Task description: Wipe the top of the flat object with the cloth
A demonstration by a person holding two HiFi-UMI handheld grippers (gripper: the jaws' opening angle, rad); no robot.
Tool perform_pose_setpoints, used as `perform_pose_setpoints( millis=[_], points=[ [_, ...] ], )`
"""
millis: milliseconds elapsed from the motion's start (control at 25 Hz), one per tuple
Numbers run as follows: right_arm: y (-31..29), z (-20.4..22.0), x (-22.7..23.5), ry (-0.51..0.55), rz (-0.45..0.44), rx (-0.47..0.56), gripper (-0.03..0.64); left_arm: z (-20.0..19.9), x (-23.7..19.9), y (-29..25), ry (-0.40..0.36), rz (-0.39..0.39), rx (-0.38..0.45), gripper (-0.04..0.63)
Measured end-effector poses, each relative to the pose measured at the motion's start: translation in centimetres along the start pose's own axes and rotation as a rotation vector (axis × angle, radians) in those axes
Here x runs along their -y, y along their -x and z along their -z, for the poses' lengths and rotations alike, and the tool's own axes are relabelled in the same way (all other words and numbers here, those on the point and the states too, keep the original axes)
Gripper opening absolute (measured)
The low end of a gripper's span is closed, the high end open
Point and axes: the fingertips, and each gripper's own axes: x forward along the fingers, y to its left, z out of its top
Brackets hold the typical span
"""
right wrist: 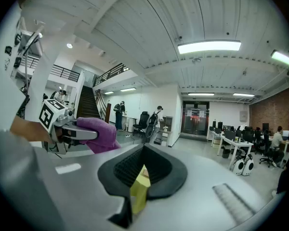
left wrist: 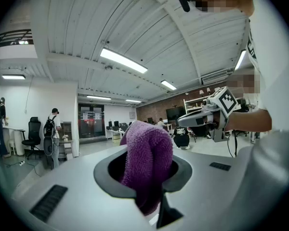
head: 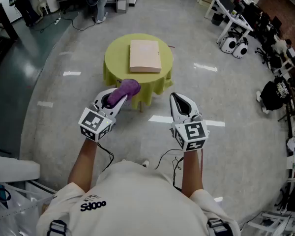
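Flat object (head: 145, 56): pale beige, rectangular, lying flat on the round table (head: 117, 63). It is set a little toward 1 o'clock of the tabletop centre. The table is draped in yellow-green fabric and stands at 12 o'clock from the person in the head view.

Cloth (head: 124, 91): purple, fluffy, bunched. It is seen at the 6 to 7 o'clock edge of the table, raised above it and apart from the flat object. In the left gripper view the cloth (left wrist: 147, 162) is pinched between the jaws and bulges up past them.

Left gripper (head: 119, 100): jaws closed onto the cloth, pointed toward 1 o'clock. Its marker cube (head: 94, 123) is at the near end. From the right gripper view it is seen at 9 o'clock (right wrist: 82, 134), with the cloth (right wrist: 97, 134) at its tip.

Right gripper (head: 174, 98): held over the grey floor (head: 226, 146) at 5 o'clock of the table, pointed toward 12 o'clock. In its own view the jaws (right wrist: 137, 177) are drawn together to a thin slit with nothing gripped. Only the yellow-green table drape (right wrist: 140, 182) is seen through the slit. Its marker cube (head: 192, 134) is at the near end.

Desks (head: 236, 14) with equipment are noted at 2 o'clock, well apart.
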Motion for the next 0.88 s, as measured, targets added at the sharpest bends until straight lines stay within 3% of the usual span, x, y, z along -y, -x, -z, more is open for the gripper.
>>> perform_pose_setpoints(
  millis=[440, 880],
  points=[
    [0.7, 0.7, 3.2, -0.057, 0.046, 0.043, 0.009, 0.4, 0.9, -1.3, -0.008, -0.032, -0.023, 0.074],
    [1.6, 2.8, 6.7, -0.139, -0.014, 0.044, 0.009, 0.2, 2.5, -3.1, 0.036, -0.082, -0.021, 0.074]
  ],
)
